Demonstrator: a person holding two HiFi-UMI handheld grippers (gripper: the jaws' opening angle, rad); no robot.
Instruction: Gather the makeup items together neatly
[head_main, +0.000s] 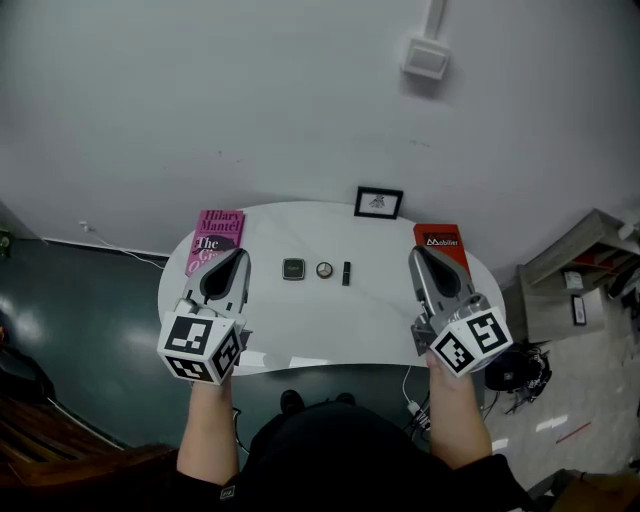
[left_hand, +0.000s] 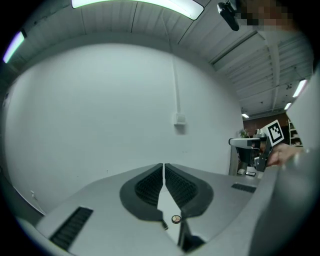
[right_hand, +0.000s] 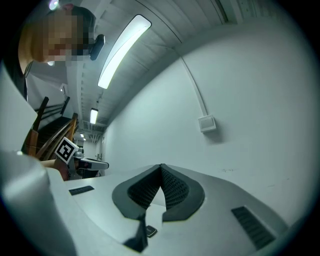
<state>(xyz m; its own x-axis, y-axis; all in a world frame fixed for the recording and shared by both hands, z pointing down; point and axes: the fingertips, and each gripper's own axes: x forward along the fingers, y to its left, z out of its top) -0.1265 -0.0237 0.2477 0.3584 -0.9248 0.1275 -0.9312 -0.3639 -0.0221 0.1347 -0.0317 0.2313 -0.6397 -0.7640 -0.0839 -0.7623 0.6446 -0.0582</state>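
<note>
Grey left gripper (head_main: 238, 254), right gripper (head_main: 416, 252), black top (head_main: 340, 455)

We are facing a white table (head_main: 380, 325) against a pale wall (head_main: 250, 100), dark green floor (head_main: 85, 300) lying left, strip light (right_hand: 122, 50) glowing overhead.

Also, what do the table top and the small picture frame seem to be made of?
The table top looks like white laminate or painted board with a glossy finish: light reflects near its front edge. The picture frame has a thin black border that looks matte. It may be wood or plastic, but it is too small to tell.
</note>
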